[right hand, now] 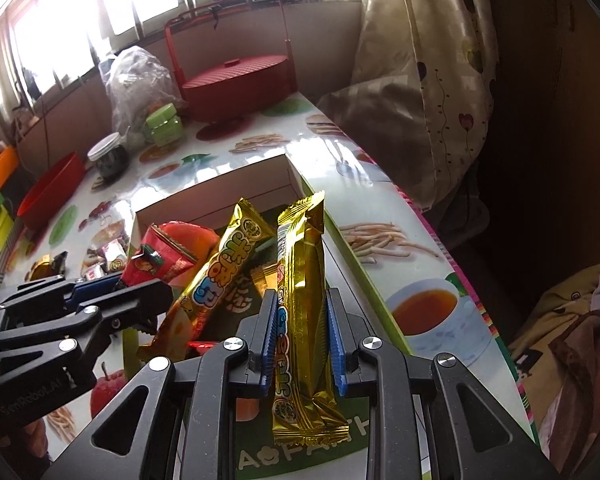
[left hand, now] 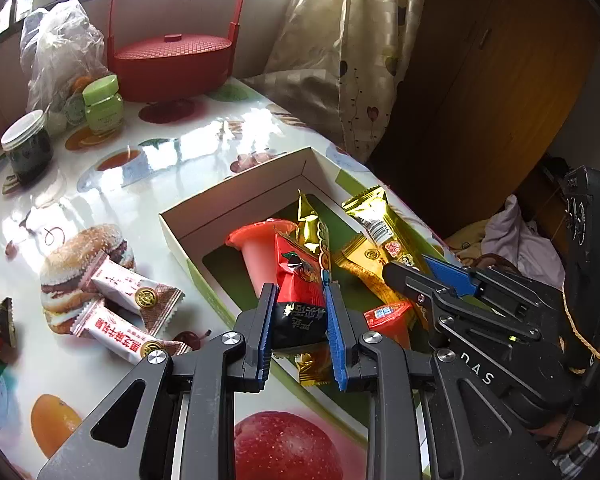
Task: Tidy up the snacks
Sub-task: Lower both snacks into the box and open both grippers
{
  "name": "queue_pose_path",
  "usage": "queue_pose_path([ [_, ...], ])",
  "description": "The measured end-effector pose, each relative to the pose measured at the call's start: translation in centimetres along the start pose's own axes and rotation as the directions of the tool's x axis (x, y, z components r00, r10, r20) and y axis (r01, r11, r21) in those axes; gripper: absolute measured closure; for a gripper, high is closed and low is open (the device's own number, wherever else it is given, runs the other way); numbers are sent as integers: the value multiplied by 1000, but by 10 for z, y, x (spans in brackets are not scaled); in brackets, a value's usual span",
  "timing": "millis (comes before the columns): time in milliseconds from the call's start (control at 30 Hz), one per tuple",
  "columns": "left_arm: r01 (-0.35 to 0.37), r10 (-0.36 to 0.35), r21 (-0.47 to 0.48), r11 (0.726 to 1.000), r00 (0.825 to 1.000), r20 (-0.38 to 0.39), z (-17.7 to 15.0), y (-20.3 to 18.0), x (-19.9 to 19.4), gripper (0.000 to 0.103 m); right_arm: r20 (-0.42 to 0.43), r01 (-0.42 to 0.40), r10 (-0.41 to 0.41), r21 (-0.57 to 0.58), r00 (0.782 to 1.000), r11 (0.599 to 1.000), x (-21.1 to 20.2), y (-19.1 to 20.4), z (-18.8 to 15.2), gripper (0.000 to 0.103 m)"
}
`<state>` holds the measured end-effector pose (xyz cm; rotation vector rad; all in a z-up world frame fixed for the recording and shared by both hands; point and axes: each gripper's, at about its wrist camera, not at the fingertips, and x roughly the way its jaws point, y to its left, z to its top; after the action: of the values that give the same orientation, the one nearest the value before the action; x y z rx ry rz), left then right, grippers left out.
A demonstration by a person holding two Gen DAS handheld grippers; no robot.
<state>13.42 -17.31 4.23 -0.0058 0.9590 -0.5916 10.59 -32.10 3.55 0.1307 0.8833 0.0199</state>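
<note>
Item one, as we record it: a red-and-black snack packet (left hand: pixel 298 300), crinkled foil with pale characters on its black end, clamped between the blue pads of our left gripper (left hand: pixel 300 320) and held over the near part of the white cardboard box (left hand: pixel 236 200). Item two: a long gold snack bar (right hand: pixel 302 280), glossy wrapper with blue and orange lettering and crimped ends, standing nearly upright in the squeezed-together pads of our right gripper (right hand: pixel 302 320), above the box's right side.

Within the box we list a red jelly cup (left hand: pixel 256 248) lying on its side, a second gold bar (right hand: pixel 220 276) leaning diagonally, an orange-gold packet (left hand: pixel 374 276) and a small red packet (left hand: pixel 388 316). The box's green lining shows between them.

Hard to read: the held packet hides what lies directly under it, and the right gripper covers part of the orange-gold packet in the left wrist view. The bar's lower end is cut across by the gripper frame. Print on most wrappers is too small or glare-washed for us to make out.

Outside the box, on the glossy food-print tablecloth (left hand: pixel 148 184), we note two pink-and-white wrapped cakes (left hand: pixel 128 304) to the left. Farther back stand a dark jar with a white lid (left hand: pixel 26 148), a green-lidded jar (left hand: pixel 103 102), a clear plastic bag (left hand: pixel 60 52) and a red lidded basket with a tall handle (left hand: pixel 172 60). A red bowl (right hand: pixel 54 192) sits at the far left in the right wrist view. A patterned curtain (left hand: pixel 364 40) hangs beyond the table's right edge.
</note>
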Motion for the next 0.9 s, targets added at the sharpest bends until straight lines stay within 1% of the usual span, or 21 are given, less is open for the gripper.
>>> queue_pose_path([
  [167, 17, -17, -9, 1000, 1000, -2, 0, 0, 3, 78, 5, -1, 1, -1, 1000, 1000, 1, -1, -1, 81],
  [267, 13, -13, -11, 1000, 1000, -15, -1, -1, 6, 78, 8, -4, 4, 4, 1000, 1000, 1, -2, -1, 81],
  [567, 14, -14, -13, 1000, 1000, -16, -1, -1, 6, 75, 11, -12, 12, 21, 1000, 1000, 1, -4, -3, 73],
  [600, 15, -15, -13, 1000, 1000, -13, -1, -1, 6, 72, 12, -13, 12, 23, 1000, 1000, 1, -5, -3, 73],
  [633, 17, -18, -13, 1000, 1000, -10, -2, -1, 5, 66, 14, -12, 11, 23, 1000, 1000, 0, -5, -4, 73],
  [700, 24, -24, -17, 1000, 1000, 0, -2, -2, 3, 59, 15, -11, 11, 25, 1000, 1000, -1, -6, -4, 71],
  [800, 18, -18, -15, 1000, 1000, 3, -2, -2, 0, 58, 23, -15, 14, 33, 1000, 999, -3, -7, -5, 67],
  [900, 22, -22, -18, 1000, 1000, 4, -3, -2, -2, 58, 25, -13, 12, 39, 1000, 999, -5, -7, -5, 66],
])
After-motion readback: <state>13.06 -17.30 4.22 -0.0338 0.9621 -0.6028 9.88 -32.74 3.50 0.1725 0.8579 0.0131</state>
